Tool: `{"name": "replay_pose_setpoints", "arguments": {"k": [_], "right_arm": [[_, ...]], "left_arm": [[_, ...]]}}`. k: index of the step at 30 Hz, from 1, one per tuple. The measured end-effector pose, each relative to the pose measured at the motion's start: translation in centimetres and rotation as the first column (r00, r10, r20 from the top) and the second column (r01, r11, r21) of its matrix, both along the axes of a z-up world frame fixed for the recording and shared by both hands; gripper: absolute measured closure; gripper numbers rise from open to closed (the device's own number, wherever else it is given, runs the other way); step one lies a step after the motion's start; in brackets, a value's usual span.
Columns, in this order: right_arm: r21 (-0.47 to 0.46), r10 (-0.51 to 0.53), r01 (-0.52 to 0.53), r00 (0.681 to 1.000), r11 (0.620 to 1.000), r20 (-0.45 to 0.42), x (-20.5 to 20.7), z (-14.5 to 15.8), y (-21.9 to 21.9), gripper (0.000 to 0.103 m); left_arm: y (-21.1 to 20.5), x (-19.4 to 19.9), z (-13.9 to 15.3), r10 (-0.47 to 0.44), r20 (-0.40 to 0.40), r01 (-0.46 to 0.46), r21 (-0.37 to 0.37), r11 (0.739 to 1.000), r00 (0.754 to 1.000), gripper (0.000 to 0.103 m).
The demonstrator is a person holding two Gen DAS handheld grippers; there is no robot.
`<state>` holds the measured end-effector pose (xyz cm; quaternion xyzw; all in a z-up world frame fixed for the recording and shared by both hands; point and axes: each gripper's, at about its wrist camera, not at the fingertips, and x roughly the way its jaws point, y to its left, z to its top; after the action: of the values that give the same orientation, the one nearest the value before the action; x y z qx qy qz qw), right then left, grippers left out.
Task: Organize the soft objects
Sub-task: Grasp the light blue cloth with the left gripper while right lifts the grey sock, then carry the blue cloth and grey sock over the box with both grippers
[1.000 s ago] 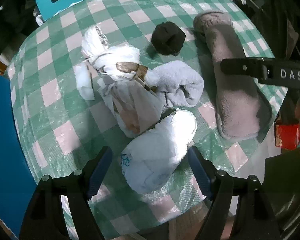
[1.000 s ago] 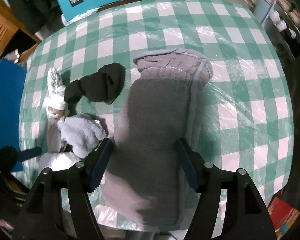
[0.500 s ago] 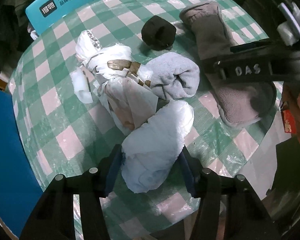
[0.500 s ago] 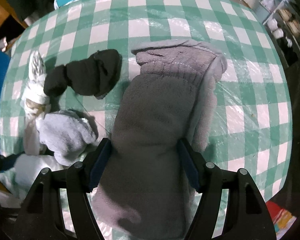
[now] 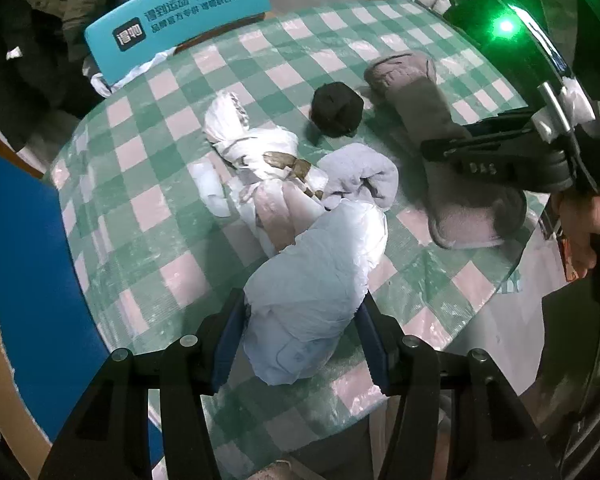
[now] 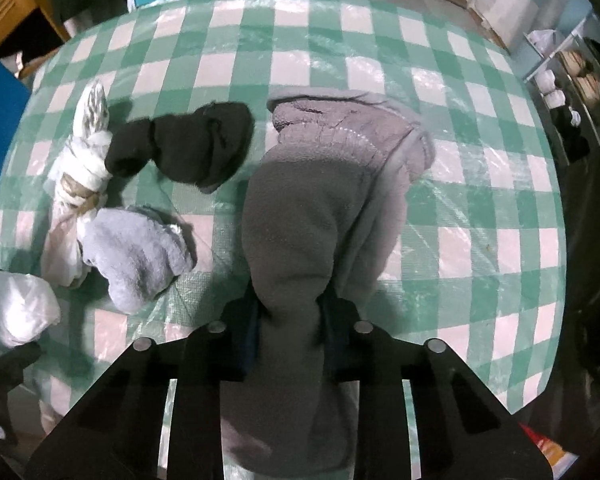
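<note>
1. The left gripper (image 5: pixel 302 334) is clamping the white plastic-wrapped bundle (image 5: pixel 316 292) at the near edge of the table (image 5: pixel 148 248)
2. The right gripper (image 6: pixel 288 330) is closing, pinching the grey fleece garment (image 6: pixel 300 220) (its fabric bunching between the pads)
3. Both grasps are being secured; next, each needs lifting clear of the black sock (image 6: pixel 188 144) and grey towel roll (image 6: pixel 136 256)

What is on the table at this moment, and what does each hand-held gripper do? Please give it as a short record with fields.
surface: round table with green and white checked cloth
left hand-held gripper: shut on the white plastic bundle
right hand-held gripper: jaws closing, pinching the near end of the grey fleece piece
other soft things: black sock ball, light grey rolled towel, white tied bundle with brown band
behind table: teal chair back
</note>
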<state>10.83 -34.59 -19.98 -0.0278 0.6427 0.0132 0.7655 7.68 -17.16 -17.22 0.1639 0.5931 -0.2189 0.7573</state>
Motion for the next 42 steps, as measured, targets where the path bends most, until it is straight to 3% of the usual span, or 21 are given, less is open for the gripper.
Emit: {"name": "replay_pose_setpoints", "arguments": {"k": [7,18,32,42], "right_arm": [[0.036,-0.023,0.022,0.999,0.999,0.046,-0.8,3.0,-1.8,0.081],[0.062,0.026,-0.034,0.993,0.998,0.118,-0.4,7.4,-0.4,0.081],[0.092,0.121,-0.144,0.969,0.985,0.218,-0.1,12.3,3.7,0.081],[0.118,0.171,-0.205,0.954,0.972,0.245,0.2,13.8,6.3,0.081]], "left_arm": [[1.3,0.3,1.7,0.035,0.025,-0.035,-0.022,0.999,0.999,0.047],[4.1,1.1,4.2,0.112,0.059,-0.109,-0.060,0.992,0.992,0.047],[7.2,2.2,7.5,0.187,0.120,-0.178,-0.079,0.981,0.975,0.047],[8.6,2.6,8.7,0.214,0.144,-0.204,-0.079,0.976,0.966,0.047]]}}
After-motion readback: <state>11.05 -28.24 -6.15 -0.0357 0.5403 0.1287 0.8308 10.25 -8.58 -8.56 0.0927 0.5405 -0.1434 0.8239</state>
